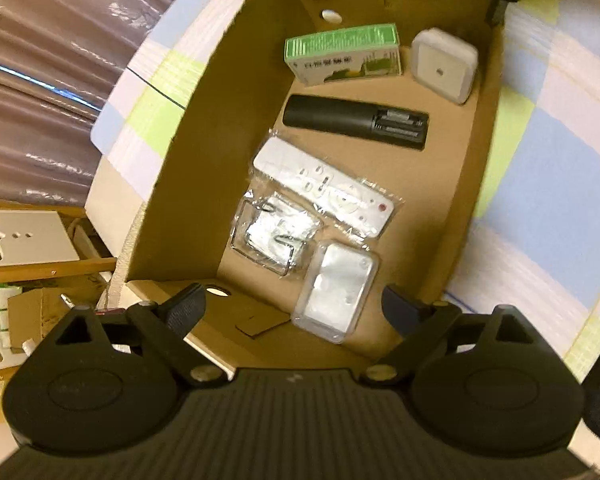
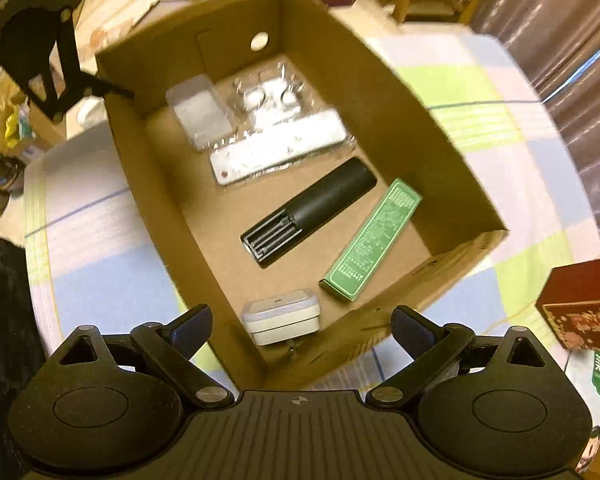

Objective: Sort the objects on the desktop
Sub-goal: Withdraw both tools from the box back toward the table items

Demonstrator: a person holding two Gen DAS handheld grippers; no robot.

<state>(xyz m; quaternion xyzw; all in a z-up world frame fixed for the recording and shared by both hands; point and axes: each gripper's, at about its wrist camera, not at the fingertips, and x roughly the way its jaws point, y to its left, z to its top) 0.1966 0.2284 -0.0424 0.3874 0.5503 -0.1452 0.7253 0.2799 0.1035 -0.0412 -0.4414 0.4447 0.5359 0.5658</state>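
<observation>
Six items lie in the cardboard box (image 1: 188, 184): L to R in the left wrist view, hardware bag (image 1: 274, 236), white remote (image 1: 324, 188), clear case (image 1: 336, 294), black remote (image 1: 354, 122), green carton (image 1: 344, 54), white adapter (image 1: 444, 64). We judge the sort near done; next we look for leftovers outside. Left gripper (image 1: 294, 304) and right gripper (image 2: 302, 326) both gape wide, empty, above the box.

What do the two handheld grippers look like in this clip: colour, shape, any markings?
Both match. The left gripper and right gripper are matte black plastic: a ribbed central body with a small pale mark at its top edge, a rounded housing with an oval recess on each side, triangular cut-outs, silver pivot screws, and angled links ending in dark pads. No cables or sleeves show.
</observation>
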